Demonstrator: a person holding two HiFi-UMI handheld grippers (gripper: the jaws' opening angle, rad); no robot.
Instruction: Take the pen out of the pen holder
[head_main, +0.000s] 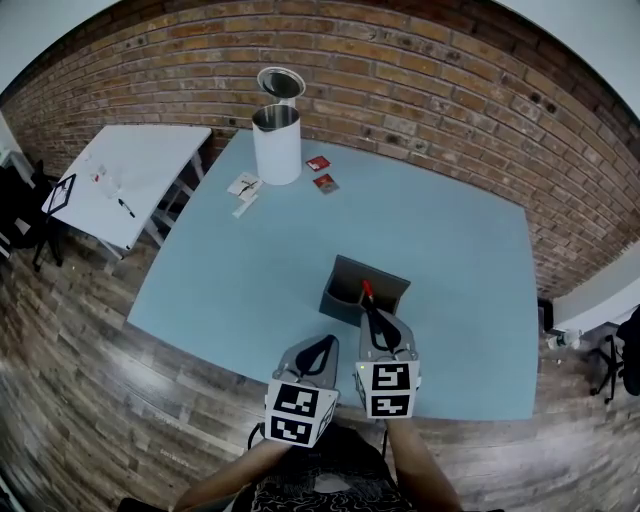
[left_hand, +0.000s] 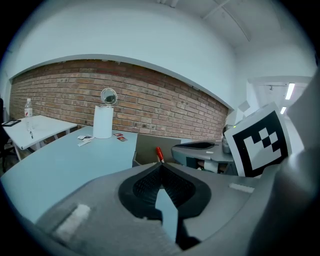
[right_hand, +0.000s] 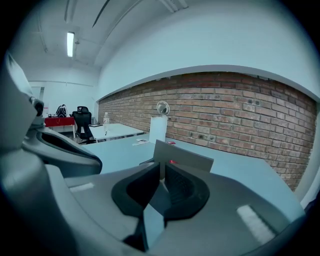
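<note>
A grey open-topped pen holder (head_main: 352, 283) stands on the light blue table (head_main: 230, 290), with a red-capped pen (head_main: 367, 289) upright in it. My right gripper (head_main: 373, 316) hangs just in front of the holder, its tips close to the pen. It is shut with only a thin slit between the tips and nothing in it. In the right gripper view the holder (right_hand: 187, 158) and the pen's red cap (right_hand: 172, 162) lie right beyond the gripper (right_hand: 162, 169). My left gripper (head_main: 322, 345) is shut and empty, lower left of the holder. Its own view shows the gripper (left_hand: 160, 166), pen (left_hand: 159, 154) and holder (left_hand: 147, 148).
A white cylindrical bin (head_main: 277, 142) with its lid up stands at the table's far side, with small red packets (head_main: 321, 173) and white paper scraps (head_main: 244, 187) beside it. A white side table (head_main: 130, 180) stands to the left. A brick wall runs behind.
</note>
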